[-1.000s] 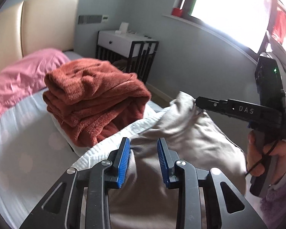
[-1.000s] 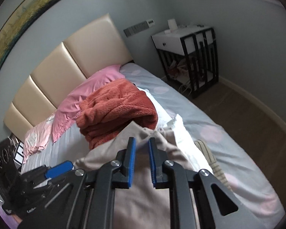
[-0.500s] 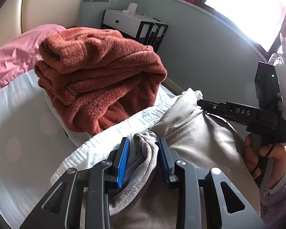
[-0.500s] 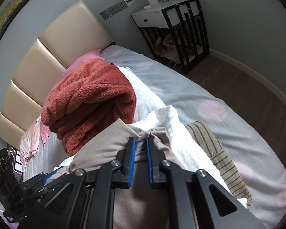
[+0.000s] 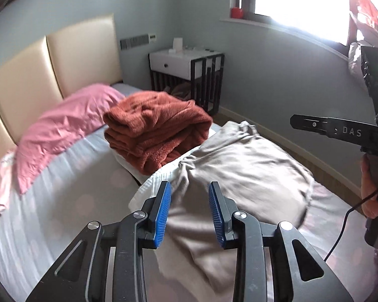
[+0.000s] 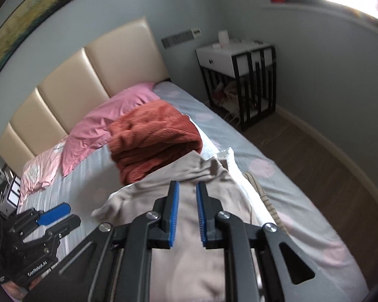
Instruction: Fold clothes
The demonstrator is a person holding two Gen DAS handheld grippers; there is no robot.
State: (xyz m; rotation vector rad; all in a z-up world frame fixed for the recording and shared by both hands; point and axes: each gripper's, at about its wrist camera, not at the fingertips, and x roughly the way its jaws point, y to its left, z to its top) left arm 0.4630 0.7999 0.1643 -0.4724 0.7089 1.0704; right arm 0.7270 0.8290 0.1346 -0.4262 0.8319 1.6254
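- My left claw [image 5: 189, 210] is spread, its blue pads [image 5: 163, 211] wide apart with nothing between them; it hangs above the near part of the beige garment [image 5: 242, 168].
- My right claw [image 6: 187, 211] is also parted, with a narrower gap between its pads and no cloth pinched; it sits over the middle of the same garment [image 6: 204, 229].
- The beige garment lies loose and rumpled on the bed [image 5: 53, 201], resting partly on a white textured cloth [image 5: 161, 176] that shows at its left edge.
- In the right wrist view a striped fabric [image 6: 263, 196] peeks out at the garment's right edge, on the dotted grey sheet [image 6: 242, 138].
- A folded rust-red fleece [image 5: 156, 128] sits just beyond the garment, toward the headboard [image 5: 53, 73]; the garment's far edge reaches its base.
- Pink pillows [image 5: 63, 128] lie behind the fleece, against the cream padded headboard.
- In the left wrist view my right claw's body [image 5: 335, 129], marked "DAS", is seen from the side at the right edge, with my hand [image 5: 369, 188] on its handle and a cable hanging below.
- A white and black nightstand [image 5: 189, 75] stands by the wall beyond the bed, below a windowsill holding a red cup [image 5: 237, 12].
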